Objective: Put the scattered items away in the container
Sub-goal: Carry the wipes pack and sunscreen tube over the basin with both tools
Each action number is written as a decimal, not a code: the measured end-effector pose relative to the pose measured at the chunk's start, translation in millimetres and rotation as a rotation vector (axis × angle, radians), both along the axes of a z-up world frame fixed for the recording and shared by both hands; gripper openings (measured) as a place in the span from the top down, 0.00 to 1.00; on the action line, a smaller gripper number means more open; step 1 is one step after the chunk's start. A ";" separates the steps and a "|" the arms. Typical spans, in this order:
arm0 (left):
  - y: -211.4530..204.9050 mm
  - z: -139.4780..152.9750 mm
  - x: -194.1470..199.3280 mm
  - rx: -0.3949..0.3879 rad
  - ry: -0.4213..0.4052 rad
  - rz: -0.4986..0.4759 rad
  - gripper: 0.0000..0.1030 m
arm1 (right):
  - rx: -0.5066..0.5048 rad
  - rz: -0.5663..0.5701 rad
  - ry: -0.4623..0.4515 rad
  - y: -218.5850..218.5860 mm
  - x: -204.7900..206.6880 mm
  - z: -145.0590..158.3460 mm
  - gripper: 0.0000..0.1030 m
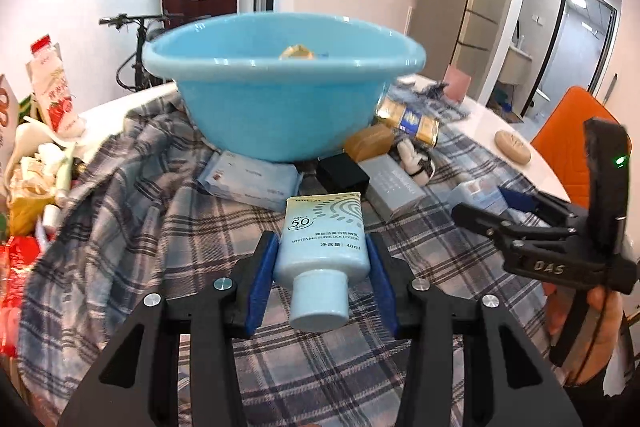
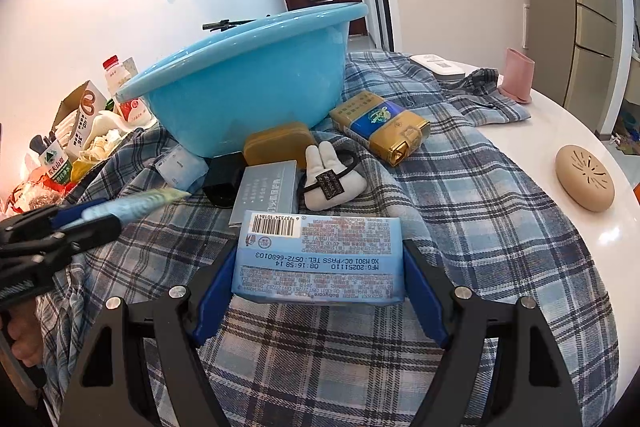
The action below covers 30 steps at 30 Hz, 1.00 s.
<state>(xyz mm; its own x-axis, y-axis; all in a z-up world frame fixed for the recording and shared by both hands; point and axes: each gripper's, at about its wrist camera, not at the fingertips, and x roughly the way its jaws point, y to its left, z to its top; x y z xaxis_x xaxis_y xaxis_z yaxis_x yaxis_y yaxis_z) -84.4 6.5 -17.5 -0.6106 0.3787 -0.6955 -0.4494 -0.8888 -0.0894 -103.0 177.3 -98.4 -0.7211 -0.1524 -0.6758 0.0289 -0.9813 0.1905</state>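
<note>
Tidying is partly done. Left gripper [image 1: 322, 259] is clenched on a sunscreen tube [image 1: 320, 247], lifted off the plaid cloth [image 1: 132, 187]. Right gripper [image 2: 318, 267] grasps a blue wipes pack [image 2: 318, 259]. Blue basin [image 1: 280, 83], the container, sits just ahead of both grippers w/ at least one small item inside. Still scattered btwn grippers & basin: grey box [image 2: 266, 191], gold pack [image 2: 380, 127], amber case [image 2: 278, 143], black box [image 1: 342, 173], white pouch [image 2: 334, 175].

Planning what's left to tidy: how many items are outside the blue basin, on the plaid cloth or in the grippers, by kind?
Tubes: 1, sunscreen tube
Soft packs: 2, wipes pack, tissue pack
Boxes: 4, gold-blue box, amber box, black box, grey box
Plush toys: 1, plush toy
Total: 8
</note>
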 end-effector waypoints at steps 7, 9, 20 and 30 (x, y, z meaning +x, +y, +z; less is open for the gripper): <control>-1.0 25.9 12.5 0.000 0.084 0.033 0.58 | 0.036 0.011 0.024 -8.2 1.6 11.7 0.23; -0.6 32.7 13.1 0.006 0.103 0.046 0.58 | 0.050 0.016 0.042 -10.8 3.3 20.3 0.23; -0.5 73.7 8.8 0.057 0.204 0.122 0.58 | 0.174 0.038 0.160 -26.6 4.5 84.4 0.23; 7.3 110.8 -15.8 0.040 0.281 0.222 0.58 | 0.236 0.080 0.252 -50.2 -31.4 147.5 0.23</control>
<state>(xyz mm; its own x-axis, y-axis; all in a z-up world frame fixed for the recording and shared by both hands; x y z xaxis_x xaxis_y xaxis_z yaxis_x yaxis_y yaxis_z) -100.2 13.8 93.3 -0.8464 0.2383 -0.4763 -0.2572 -0.9660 -0.0262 -134.4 127.0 49.0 -0.8619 -0.0764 -0.5013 0.1251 -0.9901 -0.0642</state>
